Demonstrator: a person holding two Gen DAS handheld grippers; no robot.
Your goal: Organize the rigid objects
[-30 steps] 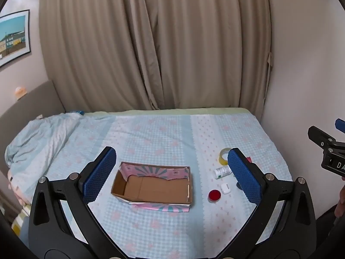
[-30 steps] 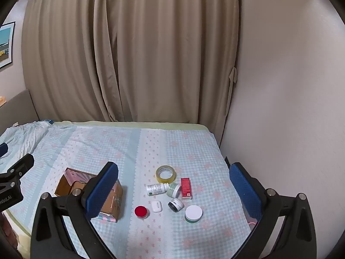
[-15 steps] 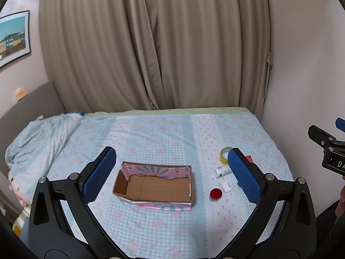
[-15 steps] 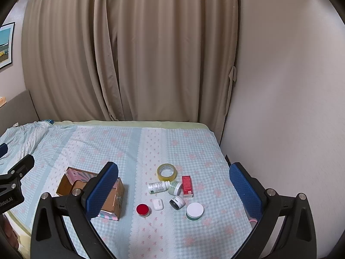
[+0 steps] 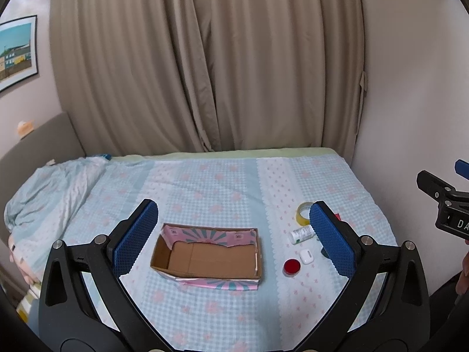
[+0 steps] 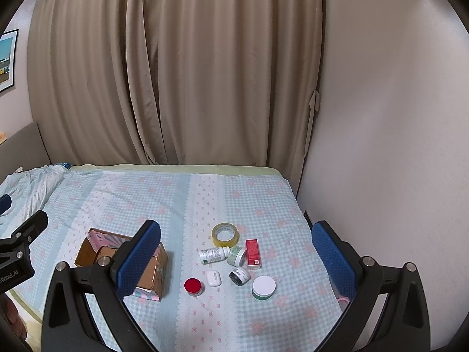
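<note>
Left hand-held gripper (image 5: pixel 234 236): spread wide, holding nothing, above cardboard box (image 5: pixel 208 259) on bed (image 5: pixel 205 182) | Right hand-held gripper (image 6: pixel 236 256): spread wide, holding nothing, above small containers (image 6: pixel 234 259) beside box.

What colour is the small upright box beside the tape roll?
Red; the small box shows best in the right wrist view, just right of the tape roll.

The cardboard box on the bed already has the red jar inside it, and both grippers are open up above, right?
Not quite. The cardboard box is empty; the red jar sits outside it on the bed sheet, beside the white earbud case, as the right wrist view shows. The left gripper and right gripper are open above.
</note>
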